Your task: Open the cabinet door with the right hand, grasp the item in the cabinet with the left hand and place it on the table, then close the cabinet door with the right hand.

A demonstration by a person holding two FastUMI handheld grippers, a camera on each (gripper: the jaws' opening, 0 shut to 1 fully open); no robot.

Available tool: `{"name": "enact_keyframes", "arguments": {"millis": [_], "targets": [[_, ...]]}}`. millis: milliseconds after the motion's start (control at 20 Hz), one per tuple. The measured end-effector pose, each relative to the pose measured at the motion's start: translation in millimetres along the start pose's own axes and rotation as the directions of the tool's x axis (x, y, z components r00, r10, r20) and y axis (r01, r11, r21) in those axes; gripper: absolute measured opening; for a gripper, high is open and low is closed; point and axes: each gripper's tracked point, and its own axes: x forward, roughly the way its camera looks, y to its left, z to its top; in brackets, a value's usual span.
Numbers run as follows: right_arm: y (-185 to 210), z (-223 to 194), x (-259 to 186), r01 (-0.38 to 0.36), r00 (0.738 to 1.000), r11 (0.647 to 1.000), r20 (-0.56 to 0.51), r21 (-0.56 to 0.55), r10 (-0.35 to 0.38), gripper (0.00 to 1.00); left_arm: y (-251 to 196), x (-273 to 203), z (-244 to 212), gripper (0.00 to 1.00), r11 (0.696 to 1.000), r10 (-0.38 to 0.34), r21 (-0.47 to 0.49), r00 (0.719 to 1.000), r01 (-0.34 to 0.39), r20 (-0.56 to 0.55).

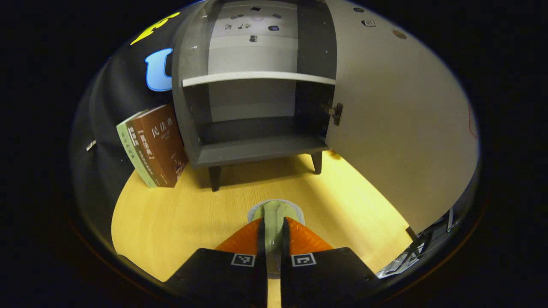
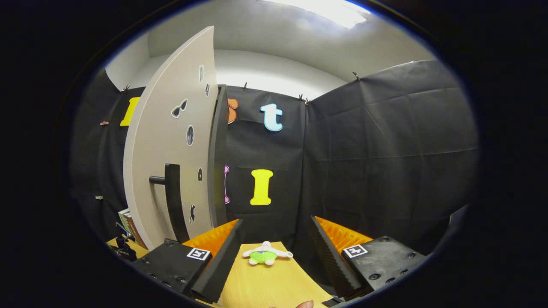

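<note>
In the left gripper view my left gripper point(image 1: 274, 223) is shut on a pale green item with a grey rim point(image 1: 276, 208), held low over the wooden table point(image 1: 180, 214) in front of the cabinet point(image 1: 257, 147). The dark cabinet's door point(image 1: 398, 128) is swung wide open to the right, and its two shelves are bare. In the right gripper view my right gripper point(image 2: 276, 226) is open with nothing between its fingers. The door point(image 2: 171, 141) with its black bar handle point(image 2: 174, 201) stands just to its left, apart from the fingers.
Two books point(image 1: 154, 147) lean against the cabinet's left side. A small white and green plush toy point(image 2: 265, 255) lies on the table point(image 2: 265, 282) ahead of the right gripper. Black cloth walls close in the booth on all sides.
</note>
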Motion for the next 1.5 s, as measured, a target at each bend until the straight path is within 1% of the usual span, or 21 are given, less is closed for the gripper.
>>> {"name": "enact_keyframes", "arguments": {"millis": [150,400,700,850,1000,1100,1150,1200,1400,1500], "targets": [[0,-1,1,0.000,1.000,1.000,-0.001,-0.006,0.000,0.96,-6,12,-25,0.16,1.000,-0.009,-0.005,1.000,0.009,-0.025],[1,-2,1,-0.001,1.000,1.000,-0.006,-0.020,0.001,0.96,-10,26,-55,0.16,1.000,0.007,-0.030,0.999,-0.008,-0.039],[2,-6,2,-0.004,1.000,1.000,-0.022,-0.029,0.004,0.97,-13,44,-81,0.16,1.000,0.027,0.003,0.997,-0.027,-0.066],[3,-8,2,-0.007,1.000,0.999,-0.027,-0.037,0.006,0.97,-12,50,-86,0.17,0.999,0.040,0.018,0.997,-0.039,-0.071],[2,-9,3,-0.009,1.000,0.999,-0.029,-0.036,0.008,0.96,-13,52,-88,0.18,0.999,0.036,0.028,0.996,-0.034,-0.078],[1,-10,3,-0.005,1.000,0.999,-0.030,-0.036,0.004,0.96,-13,53,-88,0.20,0.999,0.038,0.035,0.996,-0.036,-0.080],[1,-9,4,-0.004,1.000,0.999,-0.030,-0.035,0.003,0.96,-14,52,-89,0.24,0.999,0.036,0.031,0.996,-0.034,-0.079],[1,-9,4,-0.005,1.000,0.999,-0.029,-0.034,0.004,0.96,-13,51,-89,0.25,0.999,0.036,0.026,0.996,-0.034,-0.076],[2,-8,5,-0.006,1.000,0.999,-0.024,-0.035,0.006,0.96,-11,43,-82,0.72,0.998,0.046,0.041,0.998,-0.044,-0.048],[2,-7,4,-0.005,1.000,0.999,-0.018,-0.032,0.004,0.96,-10,36,-75,0.99,0.998,0.051,0.039,0.998,-0.050,-0.029]]}}
